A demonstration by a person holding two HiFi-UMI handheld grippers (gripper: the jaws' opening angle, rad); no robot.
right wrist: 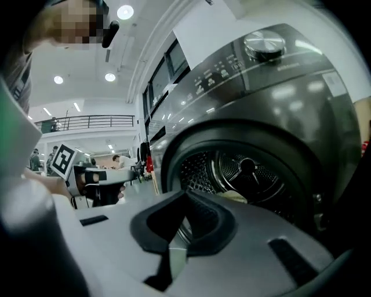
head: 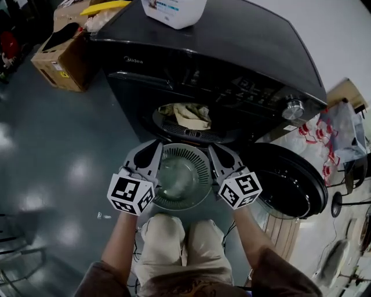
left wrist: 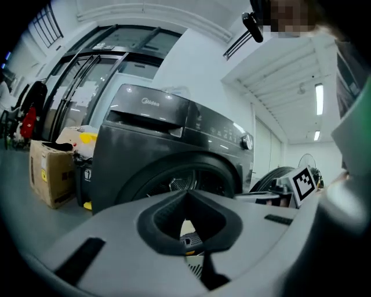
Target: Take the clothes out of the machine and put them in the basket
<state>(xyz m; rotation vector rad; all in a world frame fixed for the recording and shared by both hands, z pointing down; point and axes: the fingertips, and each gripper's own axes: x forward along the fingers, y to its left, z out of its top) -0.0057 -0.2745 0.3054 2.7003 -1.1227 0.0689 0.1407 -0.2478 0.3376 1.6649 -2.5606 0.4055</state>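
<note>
A round grey-green basket with a slotted wall hangs low in front of the black washing machine, above the person's knees. My left gripper is shut on the basket's left rim and my right gripper is shut on its right rim. The basket looks empty. A beige cloth lies in the mouth of the drum. In the left gripper view the shut left gripper faces the drum. In the right gripper view the right gripper pinches a pale strip of rim, with the cloth inside the drum beyond.
The machine's round door stands open at the right, close to the basket. A white detergent container sits on top of the machine. A cardboard box stands at the left of it, and packed bottles at the right.
</note>
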